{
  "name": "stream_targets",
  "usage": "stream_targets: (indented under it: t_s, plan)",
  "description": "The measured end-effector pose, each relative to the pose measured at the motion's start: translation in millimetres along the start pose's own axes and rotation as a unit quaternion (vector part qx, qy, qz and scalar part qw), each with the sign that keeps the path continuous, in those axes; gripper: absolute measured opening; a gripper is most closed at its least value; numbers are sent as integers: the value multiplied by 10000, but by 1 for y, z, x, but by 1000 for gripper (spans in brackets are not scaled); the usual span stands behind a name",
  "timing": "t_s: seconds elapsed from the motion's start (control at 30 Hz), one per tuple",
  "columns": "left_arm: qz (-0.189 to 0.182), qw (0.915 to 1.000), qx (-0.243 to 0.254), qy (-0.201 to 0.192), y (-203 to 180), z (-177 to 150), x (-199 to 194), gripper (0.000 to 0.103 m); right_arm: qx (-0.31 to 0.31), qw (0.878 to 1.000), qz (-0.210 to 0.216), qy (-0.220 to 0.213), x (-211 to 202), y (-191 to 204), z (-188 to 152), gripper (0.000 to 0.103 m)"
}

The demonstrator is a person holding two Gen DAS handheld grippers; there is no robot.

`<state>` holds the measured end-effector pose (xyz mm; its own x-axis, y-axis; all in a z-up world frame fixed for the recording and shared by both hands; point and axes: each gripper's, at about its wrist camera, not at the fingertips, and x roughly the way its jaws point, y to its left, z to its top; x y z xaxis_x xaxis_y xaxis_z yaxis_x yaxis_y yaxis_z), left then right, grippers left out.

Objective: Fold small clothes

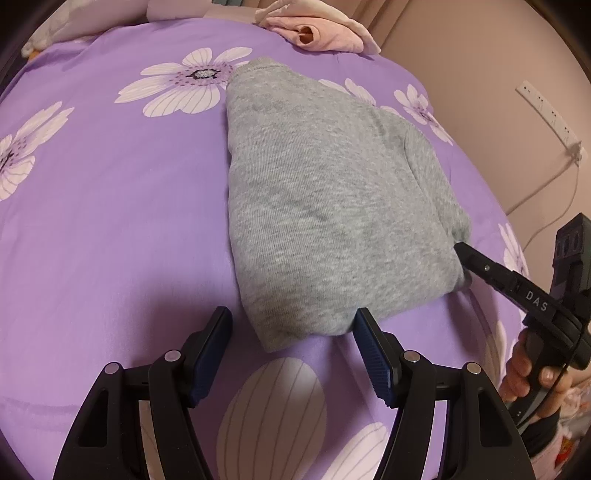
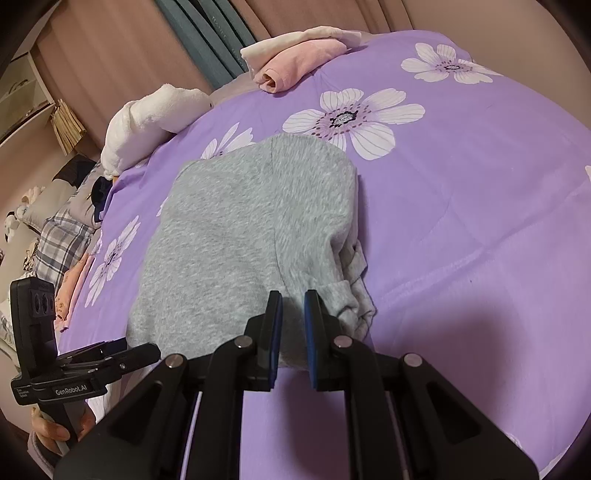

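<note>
A grey knit garment (image 1: 325, 206) (image 2: 240, 240) lies folded into a compact block on the purple flowered bedspread (image 1: 110, 221) (image 2: 461, 221). My left gripper (image 1: 291, 326) (image 2: 136, 347) stands open at the garment's near corner. The corner lies between its blue pads, which do not press on it. My right gripper (image 2: 292, 306) (image 1: 463, 251) is closed to a narrow gap over the garment's other near edge, beside a bunched cuff (image 2: 351, 299), with grey cloth pinched between the pads. A hand (image 1: 532, 373) holds that gripper's handle.
A small pile of pink and cream clothes (image 1: 317, 33) (image 2: 295, 66) sits at the far side of the bed. White fluffy fabric (image 2: 147, 118) and a plaid cloth (image 2: 62, 236) lie at the bed's left edge. A power strip (image 1: 550, 118) hangs on the wall.
</note>
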<state>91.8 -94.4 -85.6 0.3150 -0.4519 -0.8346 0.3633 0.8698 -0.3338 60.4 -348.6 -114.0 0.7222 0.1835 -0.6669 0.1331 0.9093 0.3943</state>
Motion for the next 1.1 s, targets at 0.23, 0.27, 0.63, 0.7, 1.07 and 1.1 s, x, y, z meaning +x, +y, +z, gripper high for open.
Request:
stream_targets:
  t_s: [0.23, 0.27, 0.63, 0.7, 1.07, 1.1]
  plan:
    - [148, 9999, 58, 1, -3, -4, -2, 67, -9, 10000, -27, 21, -3, 3, -2, 12]
    - [150, 9999, 46, 0, -3, -5, -2, 67, -11, 10000, -35, 26, -3, 3, -3, 12]
    - [162, 9996, -3, -217, -3, -14, -31, 67, -28, 9999, -95, 84, -7, 9, -8, 20]
    - [204, 9994, 16, -272, -4, -16, -38, 67, -35, 9999, -95, 88, -8, 10, -8, 22]
    - [394, 9983, -77, -411, -5, -28, -62, 67, -122, 9997, -193, 77, -17, 22, -16, 34]
    - [407, 9982, -93, -421, -5, -29, -65, 67, -181, 9997, -174, 9, -21, 25, -17, 36]
